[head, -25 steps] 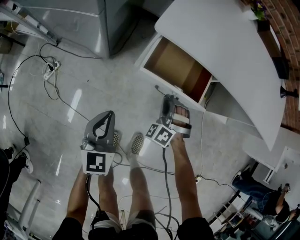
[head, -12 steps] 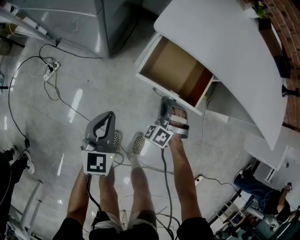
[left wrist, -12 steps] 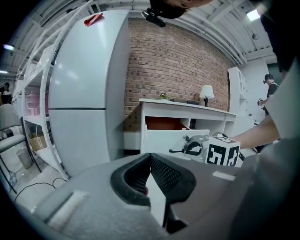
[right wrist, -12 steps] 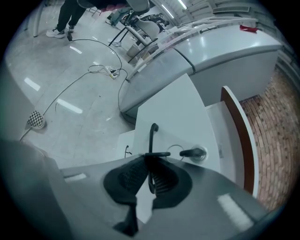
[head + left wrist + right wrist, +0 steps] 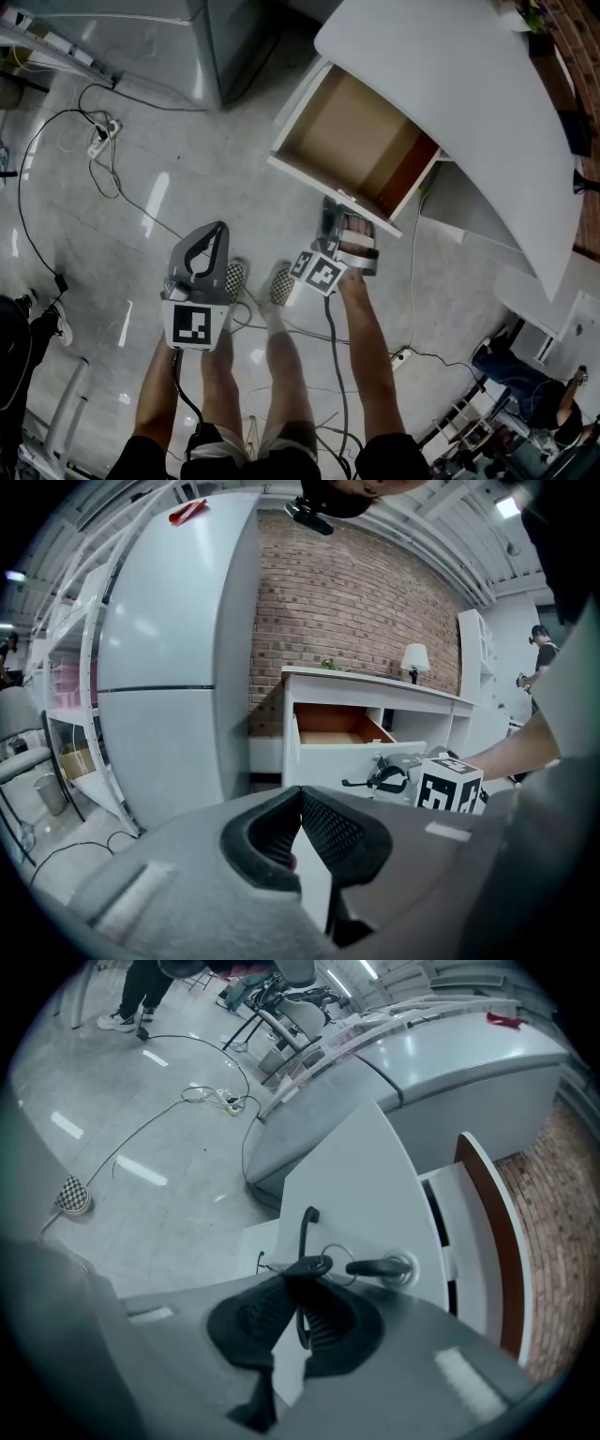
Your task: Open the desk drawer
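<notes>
The white desk (image 5: 450, 103) has its drawer (image 5: 361, 141) pulled out, showing a bare brown inside. In the right gripper view, the dark handle (image 5: 306, 1232) on the drawer front (image 5: 361, 1176) runs between the pads, and my right gripper (image 5: 298, 1302) is shut on it. A key (image 5: 370, 1267) with a ring sits in the lock beside the handle. In the head view, the right gripper (image 5: 330, 201) meets the drawer's front edge. My left gripper (image 5: 219, 229) hangs over the floor to the left, shut and holding nothing (image 5: 301, 801). From there the open drawer (image 5: 337, 735) shows ahead.
A tall grey refrigerator (image 5: 178, 667) stands left of the desk. Cables and a power strip (image 5: 101, 141) lie on the glossy floor. My feet in checkered shoes (image 5: 278, 284) are below the drawer. A small lamp (image 5: 413, 658) stands on the desk. Another person (image 5: 525, 394) sits at lower right.
The drawer has slid farther out of the desk, drawn by the right gripper on its handle. More of the brown inside shows. The left gripper has stayed put.
</notes>
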Action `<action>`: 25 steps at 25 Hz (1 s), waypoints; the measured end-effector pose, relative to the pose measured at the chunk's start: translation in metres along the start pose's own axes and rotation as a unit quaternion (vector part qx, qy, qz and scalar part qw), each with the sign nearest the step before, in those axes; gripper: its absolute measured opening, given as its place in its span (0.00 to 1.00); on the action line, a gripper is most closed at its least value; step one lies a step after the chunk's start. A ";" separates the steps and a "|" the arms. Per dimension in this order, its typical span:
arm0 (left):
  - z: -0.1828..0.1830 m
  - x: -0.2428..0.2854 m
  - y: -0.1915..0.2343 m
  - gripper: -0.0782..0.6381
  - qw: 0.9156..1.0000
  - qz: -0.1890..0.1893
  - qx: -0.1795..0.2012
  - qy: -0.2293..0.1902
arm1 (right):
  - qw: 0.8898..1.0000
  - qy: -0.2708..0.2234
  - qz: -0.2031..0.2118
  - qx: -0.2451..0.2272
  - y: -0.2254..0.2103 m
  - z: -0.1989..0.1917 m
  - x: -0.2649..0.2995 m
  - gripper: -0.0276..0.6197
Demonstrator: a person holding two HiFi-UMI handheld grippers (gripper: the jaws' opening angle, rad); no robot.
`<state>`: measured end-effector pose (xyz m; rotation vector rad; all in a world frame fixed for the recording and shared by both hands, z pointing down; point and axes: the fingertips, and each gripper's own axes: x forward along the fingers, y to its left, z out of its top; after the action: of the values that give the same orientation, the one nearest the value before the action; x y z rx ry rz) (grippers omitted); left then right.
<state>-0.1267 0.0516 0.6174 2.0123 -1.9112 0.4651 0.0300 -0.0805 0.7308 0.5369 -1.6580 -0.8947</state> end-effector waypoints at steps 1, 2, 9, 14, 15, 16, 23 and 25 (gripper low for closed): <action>-0.001 0.001 0.001 0.12 1.000 0.000 -0.001 -0.003 | 1.000 0.000 -0.002 0.000 0.001 0.000 0.001 0.07; -0.002 0.002 0.001 0.12 1.000 0.000 -0.001 -0.004 | 1.000 0.000 -0.003 0.000 0.002 0.001 0.001 0.07; -0.010 0.003 -0.002 0.12 1.000 -0.007 0.002 0.006 | 1.000 -0.001 -0.013 -0.001 0.005 0.002 0.003 0.07; -0.014 0.004 -0.001 0.12 1.000 -0.008 0.004 0.010 | 1.000 0.002 -0.019 0.002 0.007 0.002 0.004 0.07; -0.015 0.004 -0.001 0.12 1.000 -0.009 0.004 0.013 | 1.000 0.002 -0.020 0.004 0.007 0.002 0.005 0.07; -0.016 0.004 -0.001 0.12 1.000 -0.009 0.005 0.015 | 1.000 0.002 -0.021 0.004 0.008 0.002 0.005 0.07; -0.026 0.007 -0.001 0.12 1.000 -0.010 0.006 0.012 | 0.999 0.001 -0.035 0.001 0.016 0.001 0.009 0.07; -0.029 0.008 -0.001 0.12 1.000 -0.012 0.008 0.014 | 0.999 0.002 -0.039 0.000 0.018 0.001 0.010 0.07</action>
<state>-0.1256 0.0574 0.6469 2.0255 -1.8722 0.5008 0.0278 -0.0767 0.7513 0.6077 -1.6427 -0.9498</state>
